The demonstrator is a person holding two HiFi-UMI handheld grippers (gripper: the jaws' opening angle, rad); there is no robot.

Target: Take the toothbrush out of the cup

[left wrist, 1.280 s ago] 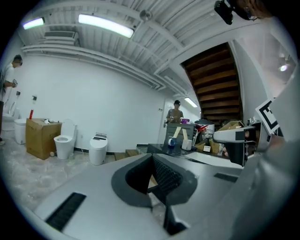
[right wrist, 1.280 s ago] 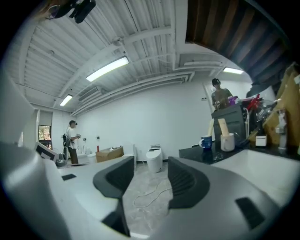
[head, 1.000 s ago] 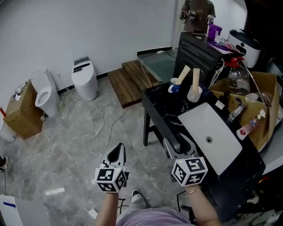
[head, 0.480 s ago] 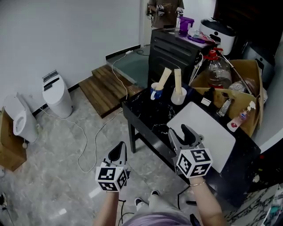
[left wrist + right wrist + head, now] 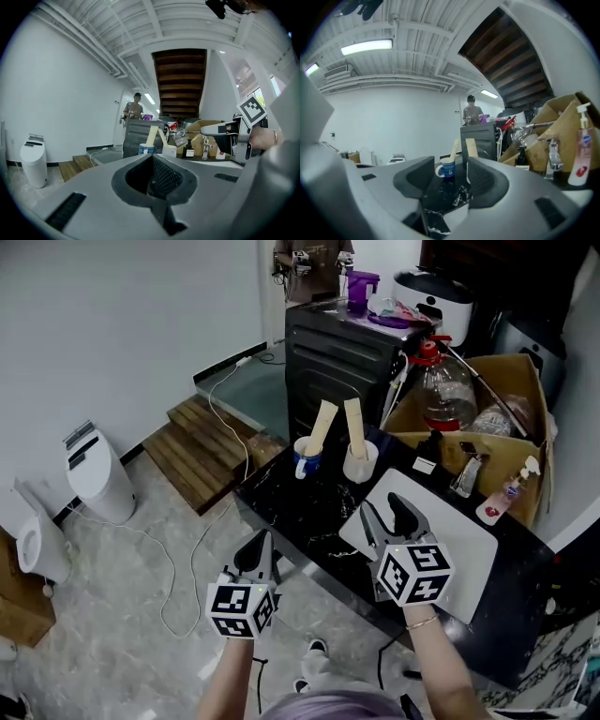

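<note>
Cardboard box (image 5: 530, 399) beside black cabinet (image 5: 337, 352); wooden steps (image 5: 202, 451) on the floor

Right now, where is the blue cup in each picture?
Head view: blue cup upper middle, beside white cup.
Left gripper view: centre, just above the shut left claw.
Right gripper view: lower middle, framed by the open right claw.
Shared landmark: black cabinet behind it.

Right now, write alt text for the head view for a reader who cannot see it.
Seen from above, the right gripper, jaws apart and empty, hovers over a black table, short of a blue cup and a white cup that each hold a tall pale stick. The left gripper, jaws together, hangs over the floor beside the table.
</note>
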